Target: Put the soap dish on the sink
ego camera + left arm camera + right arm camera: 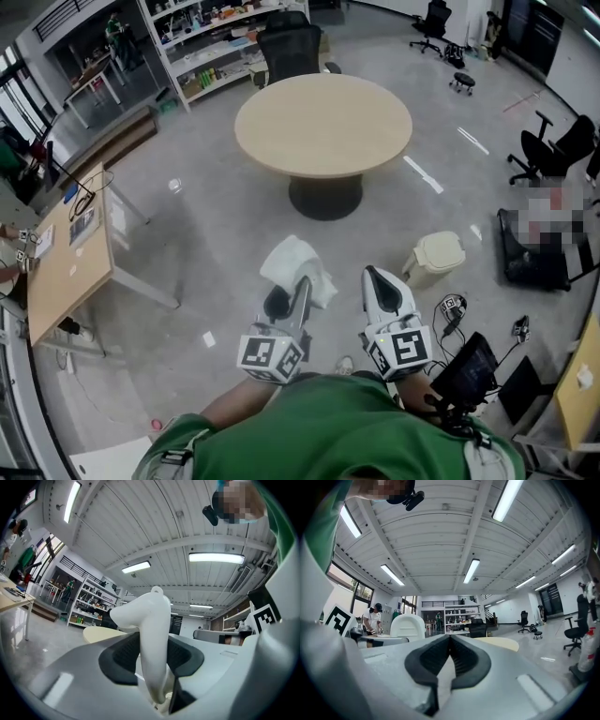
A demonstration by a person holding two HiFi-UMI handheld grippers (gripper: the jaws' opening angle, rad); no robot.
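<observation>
The soap dish point(294, 266) is white and curved, and it is held level above the grey floor. My left gripper point(289, 302) is shut on it; in the left gripper view the soap dish point(146, 616) stands up between the two dark pads point(123, 654) of my left gripper point(151, 657). My right gripper point(375, 277) runs alongside it on the right, jaws shut with nothing between them. In the right gripper view the right gripper point(450, 641) has its pads pressed together, and the soap dish point(408, 626) shows to its left. No sink is in view.
A round beige table point(323, 124) stands ahead on a dark foot. A cream lidded bin point(434, 256) sits on the floor to the right, a wooden desk point(66, 255) to the left. Office chairs point(553, 152) and shelves point(211, 47) stand farther off.
</observation>
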